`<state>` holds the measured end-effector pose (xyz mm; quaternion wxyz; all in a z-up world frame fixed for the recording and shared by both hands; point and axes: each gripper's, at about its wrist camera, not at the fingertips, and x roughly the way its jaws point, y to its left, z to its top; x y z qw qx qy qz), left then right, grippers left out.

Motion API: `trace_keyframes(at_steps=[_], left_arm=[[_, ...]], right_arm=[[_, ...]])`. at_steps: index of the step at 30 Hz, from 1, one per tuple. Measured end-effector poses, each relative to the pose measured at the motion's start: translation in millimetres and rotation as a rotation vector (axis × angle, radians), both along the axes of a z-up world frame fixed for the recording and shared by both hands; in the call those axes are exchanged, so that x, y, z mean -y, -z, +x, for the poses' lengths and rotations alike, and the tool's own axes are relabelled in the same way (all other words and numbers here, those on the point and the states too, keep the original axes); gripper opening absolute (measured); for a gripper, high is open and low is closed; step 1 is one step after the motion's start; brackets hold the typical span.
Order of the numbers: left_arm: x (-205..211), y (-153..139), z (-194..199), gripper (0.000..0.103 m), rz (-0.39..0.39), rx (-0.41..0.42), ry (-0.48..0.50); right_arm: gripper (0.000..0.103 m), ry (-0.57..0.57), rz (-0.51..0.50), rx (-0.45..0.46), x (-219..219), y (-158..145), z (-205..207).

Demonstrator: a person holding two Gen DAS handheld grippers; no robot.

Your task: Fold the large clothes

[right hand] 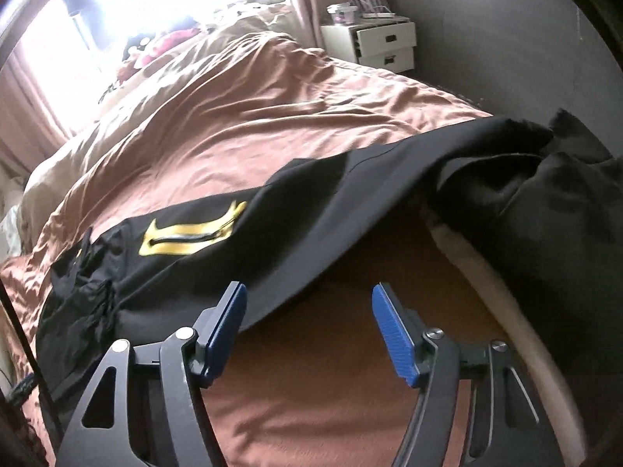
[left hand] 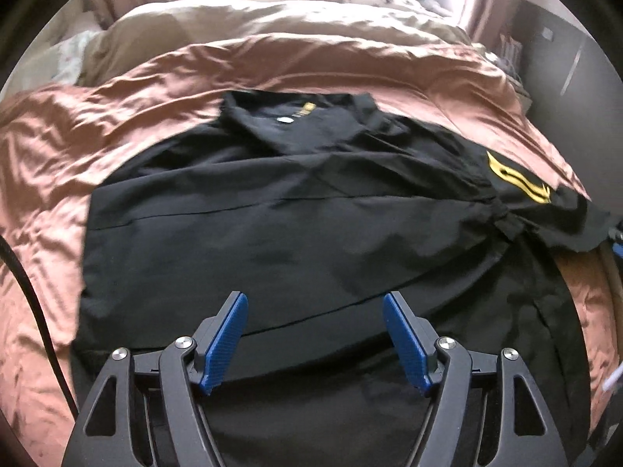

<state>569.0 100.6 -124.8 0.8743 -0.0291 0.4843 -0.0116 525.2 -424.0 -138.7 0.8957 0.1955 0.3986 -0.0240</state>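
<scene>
Left claw (left hand: 315,336) hangs open over the near hem of the black garment (left hand: 280,225), nothing between its blue pads (left hand: 224,344). Right claw (right hand: 309,327) also open and empty, above bare bed cover just beside the garment's right edge. Garment lies spread on the bed (left hand: 78,124), one fold line visible across the body; the sleeve with yellow emblem (right hand: 190,241) still sticks out sideways. Judged early: sleeve and further folds remain. A second dark cloth (right hand: 553,210) lies at the bed's right edge, near the working area. Beyond: white nightstand (right hand: 373,44), bright window.
</scene>
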Motion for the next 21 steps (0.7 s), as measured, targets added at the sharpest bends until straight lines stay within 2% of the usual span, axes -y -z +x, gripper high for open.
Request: trace_keyframes(at_steps=[1,3,5,6,8,10,16,19,21], left_arm=[[9,3,4,0.073,0.004,-0.005,0.014],[27,8,13,0.073,0.008,-0.009,0.040],[40,11,21,0.073,0.008,-0.009,0.057],[48,13,25,0.073,0.007,-0.009,0.065],[63,17,35,0.073,0.001,-0.008,0.080],[79,20,44,0.073,-0.004,-0.004,0.096],[127,24,64,0.073,-0.041,0.030,0.165],[149,35,71,0.072,-0.025,0.003,0.196],[161,49,77,0.072,0.007,-0.046,0.212]], right_arm=[[0.065,0.004,0.001,-0.001,2,4,9],[0.058,0.011,0.003,-0.007,2,10,19],[0.040,0.011,0.008,-0.015,3,15,29],[0.035,0.012,0.011,-0.012,2,16,32],[0.014,0.001,-0.004,0.002,0,15,37],[0.006,-0.019,-0.020,0.034,-4,11,37],[0.000,-0.055,-0.007,0.125,-6,-14,24],[0.000,-0.082,0.000,0.170,-9,-34,16],[0.000,-0.106,0.001,0.204,-14,-52,8]])
